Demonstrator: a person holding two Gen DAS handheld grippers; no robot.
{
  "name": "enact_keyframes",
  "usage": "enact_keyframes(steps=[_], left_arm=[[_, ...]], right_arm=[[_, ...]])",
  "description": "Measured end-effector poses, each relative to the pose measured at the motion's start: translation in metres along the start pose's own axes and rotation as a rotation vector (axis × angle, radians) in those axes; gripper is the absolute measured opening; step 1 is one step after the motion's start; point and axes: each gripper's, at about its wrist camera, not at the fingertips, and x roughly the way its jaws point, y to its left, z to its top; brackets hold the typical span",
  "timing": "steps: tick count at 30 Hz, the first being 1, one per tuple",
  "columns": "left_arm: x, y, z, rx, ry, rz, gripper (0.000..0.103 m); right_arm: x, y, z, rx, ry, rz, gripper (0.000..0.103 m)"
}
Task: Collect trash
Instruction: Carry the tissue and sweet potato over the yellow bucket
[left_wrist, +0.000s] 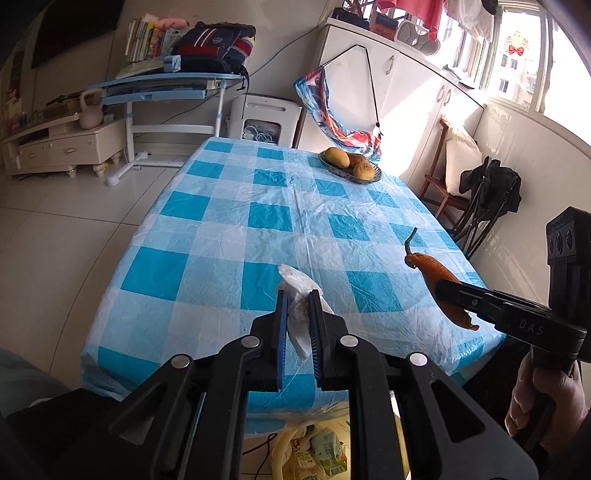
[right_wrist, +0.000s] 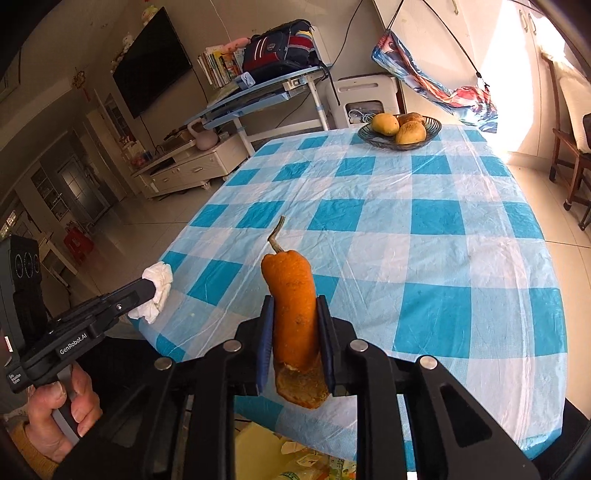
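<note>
Tissue: a crumpled white tissue (left_wrist: 301, 314) is clamped between the pads of the left gripper (left_wrist: 298, 314), lifted clear of the checked tablecloth (left_wrist: 229, 236) near the table's front edge.
Peel: an orange peel with a stem (right_wrist: 293, 314) is pinched by the right gripper (right_wrist: 294, 325), its long axis running along the fingers, stem end pointing away toward the far side of the table.
Key relation: a bin bag holding packaging (left_wrist: 317, 454) is seen below the near table edge, under and just behind both grippers; it lies closer to the camera than either fingertip, so the drop is judged to need a pull back toward the person and then down.
Nearer hand: the left gripper appears more directly above the bag; the right is off to its side.
Edges: the front table edge lies between the held items and the bag and has to be cleared first.
Open room: the tabletop ahead is bare except for a fruit bowl (right_wrist: 400, 129) at the far end, well apart.
Spacing: the two grippers are side by side but not touching.
</note>
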Motion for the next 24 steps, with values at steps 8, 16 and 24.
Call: enact_keyframes(steps=[8, 16, 24], left_arm=[[-0.018, -0.021, -0.019, 0.042, 0.006, -0.019, 0.012], [-0.034, -0.034, -0.033, 0.070, 0.008, -0.023, 0.012], [-0.044, -0.042, -0.042, 0.087, 0.007, -0.022, 0.012]], right_arm=[[-0.039, 0.012, -0.037, 0.050, -0.033, 0.050, 0.023], [-0.056, 0.022, -0.063, 0.073, -0.015, 0.075, 0.023], [-0.058, 0.025, -0.082, 0.113, 0.045, 0.076, 0.023]])
